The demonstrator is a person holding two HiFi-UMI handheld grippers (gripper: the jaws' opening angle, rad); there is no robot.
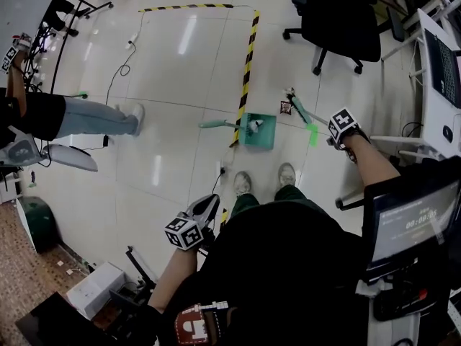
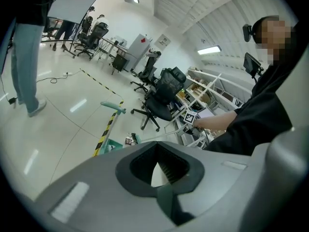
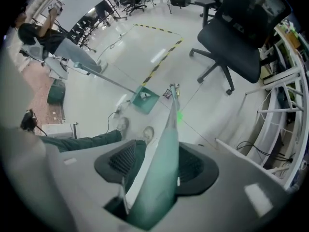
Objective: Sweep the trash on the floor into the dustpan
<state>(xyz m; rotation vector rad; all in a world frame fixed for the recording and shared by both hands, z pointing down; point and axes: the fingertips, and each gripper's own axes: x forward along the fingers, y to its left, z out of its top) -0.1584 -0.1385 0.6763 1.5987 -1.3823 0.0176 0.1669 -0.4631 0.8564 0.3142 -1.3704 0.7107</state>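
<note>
- Head view: the person's shoes (image 1: 265,180) stand at 6 o'clock of the teal plastic dustpan (image 1: 261,141), which sits on the pale floor beside the yellow-and-black hazard tape (image 1: 248,56); a white crumpled scrap (image 1: 254,126) lies inside the pan; a small dark square scrap of trash (image 1: 286,108) lies on the floor at 2 o'clock of the pan, just beside the head of the green-handled broom (image 1: 302,114); the right gripper (image 1: 333,137) has that handle; the left gripper (image 1: 207,206) hangs by the body at 7 o'clock, well apart from the pan's long handle (image 1: 216,123); the sweep itself looks to be the step in hand, with one scrap in and one left out.
- Left gripper view: the jaws stand only narrowly apart, floor showing between them, nothing held; this view alone shows the pan's handle (image 2: 112,108) rising free, with nothing holding it.
- Right gripper view: the jaws are closed on the flat green broom handle (image 3: 166,144), a grip the head view hides; the handle runs toward 12 o'clock to the dark scrap (image 3: 167,94), the dustpan (image 3: 145,98) at 11 o'clock; the next move likely calls for a short drag of the bristles toward the pan's mouth; unsteadied, the pan may slide.
</note>
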